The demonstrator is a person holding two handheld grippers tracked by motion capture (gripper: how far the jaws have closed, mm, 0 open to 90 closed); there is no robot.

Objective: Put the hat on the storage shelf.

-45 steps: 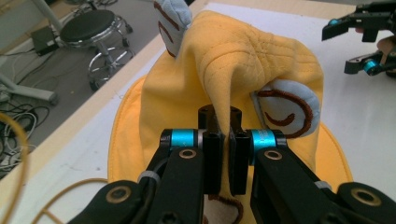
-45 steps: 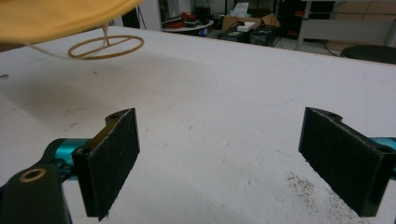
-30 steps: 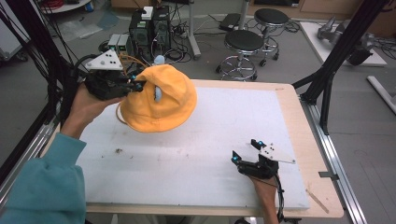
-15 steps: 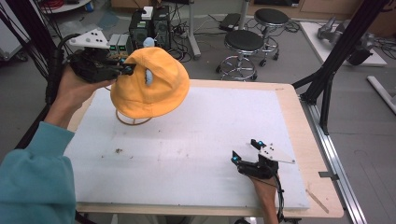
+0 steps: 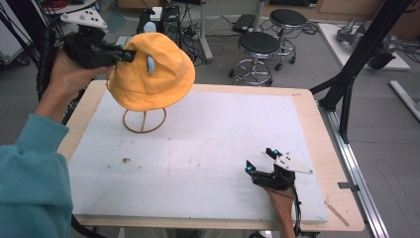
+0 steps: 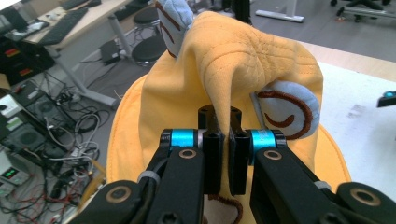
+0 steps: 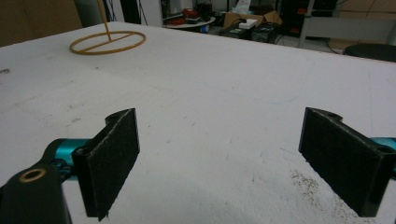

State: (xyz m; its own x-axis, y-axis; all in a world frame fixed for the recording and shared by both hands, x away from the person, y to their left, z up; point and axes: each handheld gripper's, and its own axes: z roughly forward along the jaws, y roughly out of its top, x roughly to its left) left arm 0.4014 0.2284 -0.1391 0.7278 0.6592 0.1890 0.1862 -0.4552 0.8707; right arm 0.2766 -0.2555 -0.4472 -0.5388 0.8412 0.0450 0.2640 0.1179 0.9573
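An orange hat [image 5: 157, 74] with pale blue ear patches hangs in the air at the table's far left, above a thin wooden stand with a ring base [image 5: 144, 121]. My left gripper [image 5: 127, 55] is shut on a fold of the hat's fabric, pinched between the jaws in the left gripper view [image 6: 226, 140], where the hat [image 6: 243, 56] bunches upward. The stand's upper end is hidden behind the hat. My right gripper [image 5: 259, 160] rests low near the front right of the board, open and holding nothing [image 7: 219, 158]. The stand's ring [image 7: 107, 42] lies far off ahead of it.
A white foam board [image 5: 208, 148] covers the wooden table. Behind the table stand two black stools [image 5: 260, 45] and cabled equipment on the floor. A black frame post [image 5: 354, 69] slants at the right edge. Small dark crumbs [image 5: 126, 160] dot the board.
My left gripper has carried the hat upward and to the left, so more of the stand's ring base shows beneath it. The right gripper has stayed still.
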